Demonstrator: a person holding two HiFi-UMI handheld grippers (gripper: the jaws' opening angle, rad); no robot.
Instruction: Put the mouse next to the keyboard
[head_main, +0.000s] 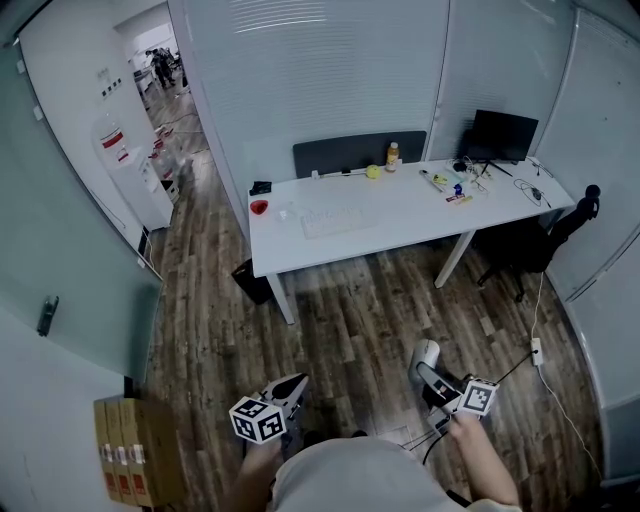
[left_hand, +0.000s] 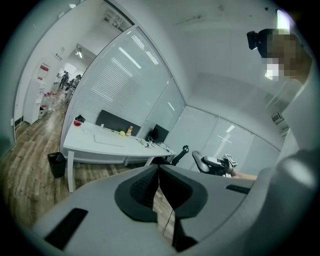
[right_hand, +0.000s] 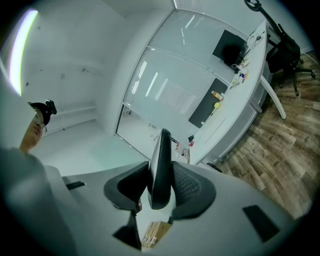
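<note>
I stand on the wooden floor, well back from the white desk (head_main: 420, 215). A pale keyboard (head_main: 340, 220) lies on the desk's left half; it also shows in the left gripper view as the keyboard (left_hand: 111, 140). My right gripper (head_main: 428, 368) is shut on the mouse (head_main: 427, 352), a grey-and-dark mouse that stands on edge between the pads in the right gripper view (right_hand: 160, 170). My left gripper (head_main: 297, 383) hangs low at the left. Its jaws meet at the tips (left_hand: 159, 171) with nothing between them.
The desk carries a monitor (head_main: 503, 135), a bottle (head_main: 392, 155), a yellow ball (head_main: 372, 171), a red object (head_main: 259, 207) and small clutter. A black office chair (head_main: 540, 240) stands at its right, a dark bin (head_main: 252, 280) under its left end. Cardboard boxes (head_main: 135, 450) sit near left; a cable with a power strip (head_main: 536, 350) lies on the floor at right.
</note>
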